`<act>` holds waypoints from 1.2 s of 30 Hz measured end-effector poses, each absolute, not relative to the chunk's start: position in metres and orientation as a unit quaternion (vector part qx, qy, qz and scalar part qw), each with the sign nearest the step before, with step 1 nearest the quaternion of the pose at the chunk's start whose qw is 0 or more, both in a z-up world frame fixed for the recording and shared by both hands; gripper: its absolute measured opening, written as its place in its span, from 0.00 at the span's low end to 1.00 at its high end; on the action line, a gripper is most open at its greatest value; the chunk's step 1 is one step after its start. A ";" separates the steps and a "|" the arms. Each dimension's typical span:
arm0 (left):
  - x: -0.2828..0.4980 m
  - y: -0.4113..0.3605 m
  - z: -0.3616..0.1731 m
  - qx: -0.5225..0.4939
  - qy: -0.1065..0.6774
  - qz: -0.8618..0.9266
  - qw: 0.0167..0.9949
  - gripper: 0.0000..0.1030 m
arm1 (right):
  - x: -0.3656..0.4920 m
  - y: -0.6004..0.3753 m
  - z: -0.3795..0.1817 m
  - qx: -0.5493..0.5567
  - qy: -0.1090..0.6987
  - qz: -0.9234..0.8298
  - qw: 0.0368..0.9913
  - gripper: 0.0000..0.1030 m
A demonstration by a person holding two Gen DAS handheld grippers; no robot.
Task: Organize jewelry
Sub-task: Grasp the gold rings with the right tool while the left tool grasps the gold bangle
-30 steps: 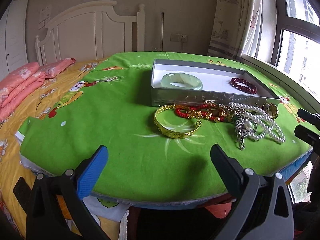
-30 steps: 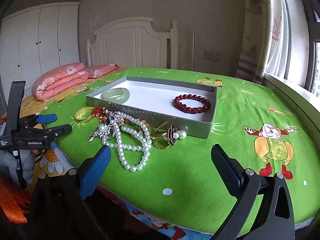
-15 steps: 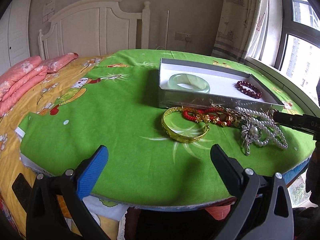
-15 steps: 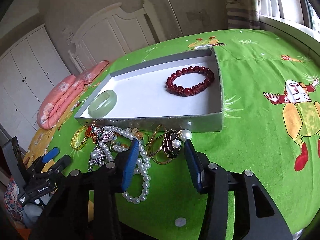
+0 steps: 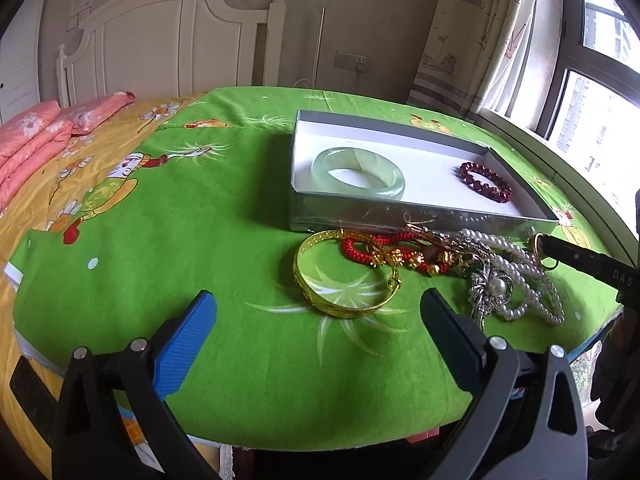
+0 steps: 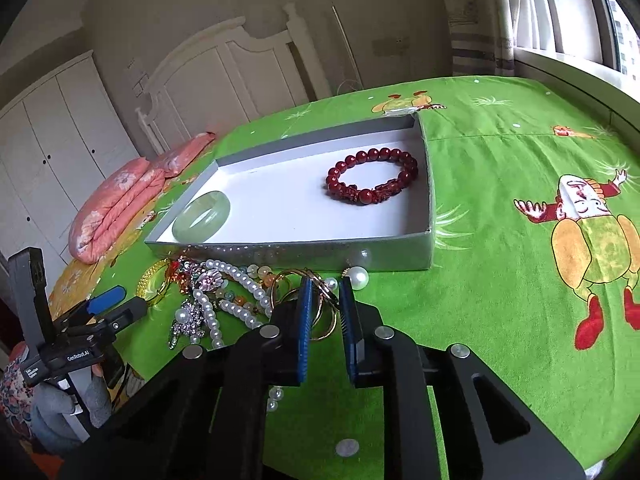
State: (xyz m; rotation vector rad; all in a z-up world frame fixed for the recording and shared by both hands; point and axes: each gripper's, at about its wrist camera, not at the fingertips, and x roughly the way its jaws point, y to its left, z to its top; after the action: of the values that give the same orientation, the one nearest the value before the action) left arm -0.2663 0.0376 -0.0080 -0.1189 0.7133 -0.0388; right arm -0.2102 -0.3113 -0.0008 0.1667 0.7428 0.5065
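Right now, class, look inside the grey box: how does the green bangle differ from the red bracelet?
The green bangle is one smooth, pale, translucent ring; the red bracelet is a string of dark, opaque round beads with carved pieces. The green bangle lies at one end of the grey box, the red bracelet near the other. Both lie flat on its white floor, untouched by either tool.
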 end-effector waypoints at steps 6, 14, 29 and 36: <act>-0.261 0.029 -0.011 -0.028 0.352 -0.007 0.936 0.98 | -0.208 -0.314 -0.003 0.083 0.364 0.245 0.895 0.16; -0.244 0.018 -0.012 -0.003 0.366 -0.011 0.931 0.98 | -0.212 -0.294 -0.001 0.016 0.356 0.236 0.904 0.18; -0.257 0.017 -0.005 0.007 0.341 -0.036 0.940 0.58 | -0.223 -0.306 0.013 0.014 0.305 0.216 0.928 0.12; -0.275 0.014 0.014 0.020 0.313 -0.039 0.949 0.58 | -0.226 -0.306 0.021 0.014 0.296 0.222 0.929 0.12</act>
State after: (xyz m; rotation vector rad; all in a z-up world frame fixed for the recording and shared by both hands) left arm -0.2746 0.0144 0.0136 0.0404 0.6376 -0.0801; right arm -0.2256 -0.3055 0.0215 0.0279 0.6062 0.4559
